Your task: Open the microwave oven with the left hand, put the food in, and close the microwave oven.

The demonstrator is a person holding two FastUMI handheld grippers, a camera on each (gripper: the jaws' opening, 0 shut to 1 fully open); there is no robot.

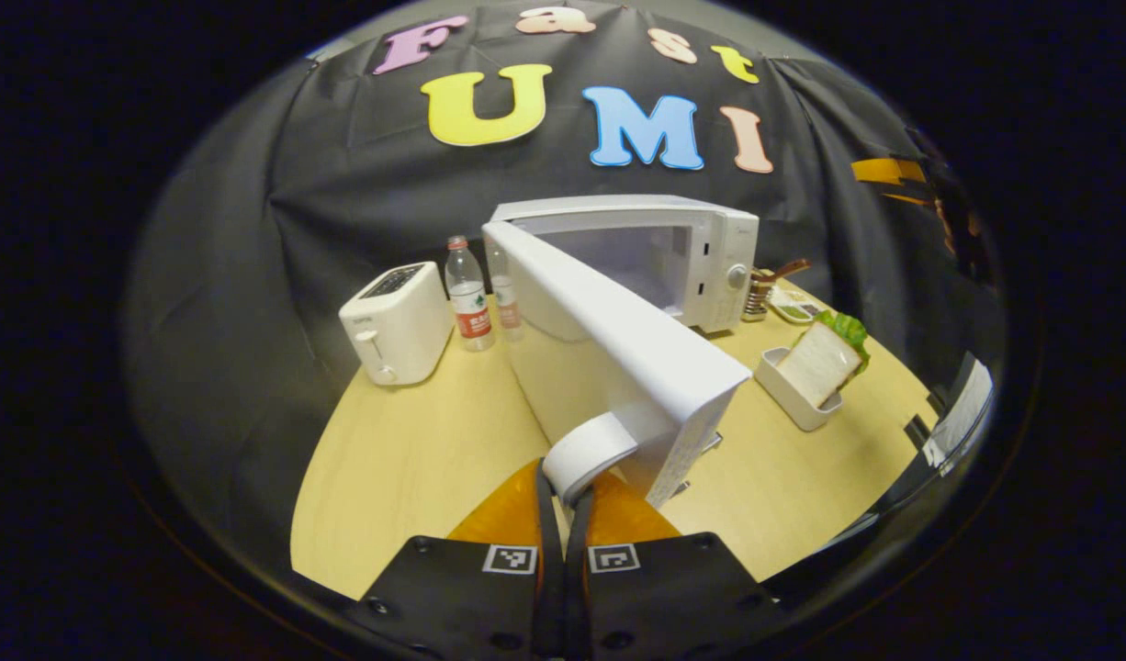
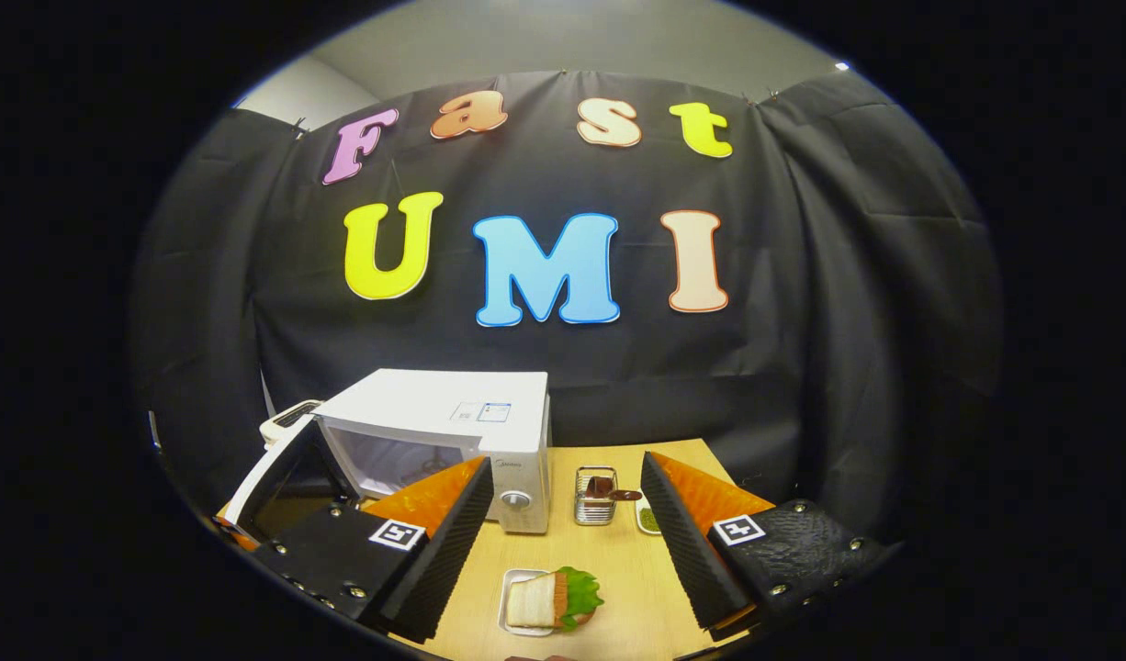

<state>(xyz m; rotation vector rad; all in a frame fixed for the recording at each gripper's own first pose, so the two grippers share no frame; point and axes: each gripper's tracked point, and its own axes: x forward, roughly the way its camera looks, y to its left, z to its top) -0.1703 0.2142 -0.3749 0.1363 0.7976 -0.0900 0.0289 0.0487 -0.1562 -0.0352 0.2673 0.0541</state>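
While the left gripper (image 1: 565, 496) pinches the door handle (image 1: 589, 452) of the microwave (image 1: 701, 252), the door (image 1: 618, 340) swings well out; pull until it clears the cavity. Right gripper (image 2: 563, 542), spread and holding nothing, hovers above the sandwich (image 2: 554, 599) in its tray (image 2: 512, 580) before the microwave.

Left gripper (image 1: 563, 514): black textured bodies, orange finger backs, square fiducial markers, dark screws; right gripper (image 2: 563, 542): ribbed black pads (image 2: 687, 542), identical markings.
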